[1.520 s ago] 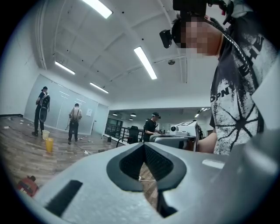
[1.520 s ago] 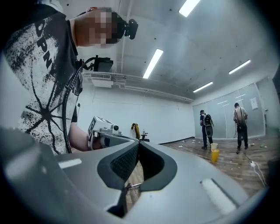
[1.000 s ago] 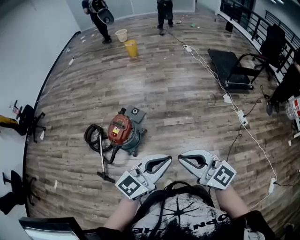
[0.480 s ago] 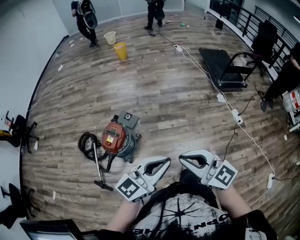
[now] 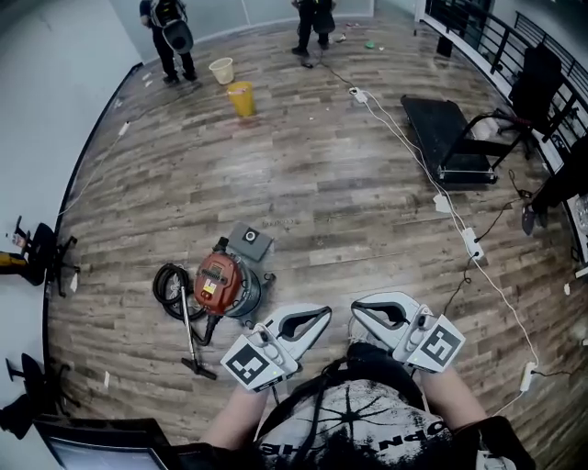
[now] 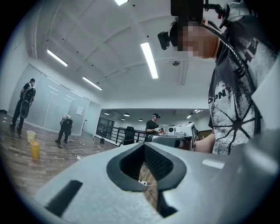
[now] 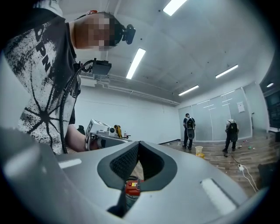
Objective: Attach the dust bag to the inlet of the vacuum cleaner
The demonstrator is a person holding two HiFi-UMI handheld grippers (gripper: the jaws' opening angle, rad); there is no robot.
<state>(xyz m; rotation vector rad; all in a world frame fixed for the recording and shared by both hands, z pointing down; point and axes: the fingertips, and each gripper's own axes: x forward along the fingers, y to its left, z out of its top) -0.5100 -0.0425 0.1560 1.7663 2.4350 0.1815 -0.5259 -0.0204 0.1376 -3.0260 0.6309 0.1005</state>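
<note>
Shirt (image 6: 238, 103) print reads "OPN"; vacuum cleaner (image 5: 219, 283) label too small to read.

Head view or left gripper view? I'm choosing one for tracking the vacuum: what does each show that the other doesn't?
Only the head view: the red vacuum cleaner with its black hose, lying on the wood floor. Only the left gripper view: the ceiling lights. Both: the left tool, shut and empty, the yellow bucket, and two people near the far wall.
</note>
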